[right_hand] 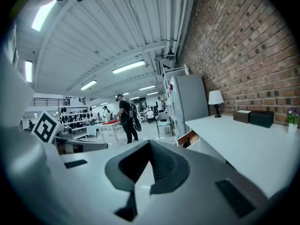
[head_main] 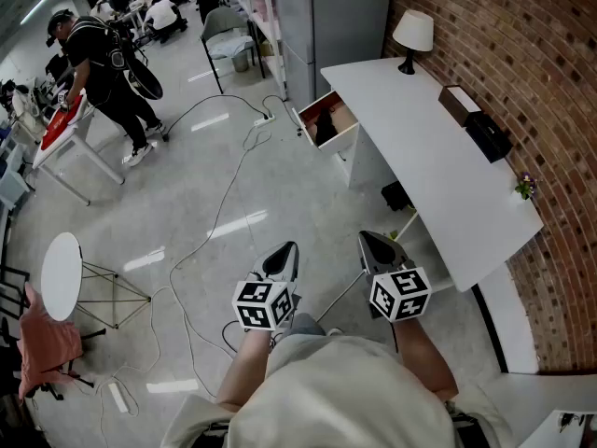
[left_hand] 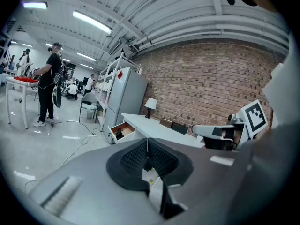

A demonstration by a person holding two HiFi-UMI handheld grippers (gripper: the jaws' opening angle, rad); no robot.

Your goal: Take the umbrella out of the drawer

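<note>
I'm at the approach: left tool (head_main: pixel 283 256) and right tool (head_main: pixel 377 246) closed, empty, well short of the counter's (head_main: pixel 438 166) open drawer (head_main: pixel 338 141) holding a dark shape, likely the umbrella (head_main: pixel 320 119); next, close in and open one.

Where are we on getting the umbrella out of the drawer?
Done: the drawer at the far end of the white desk already stands open, with dark and reddish contents I cannot identify as an umbrella. In hand: nothing; the left tool and right tool are both shut and empty, well short of the drawer. Left: approach, open a tool, grip the umbrella and lift it out.
</note>
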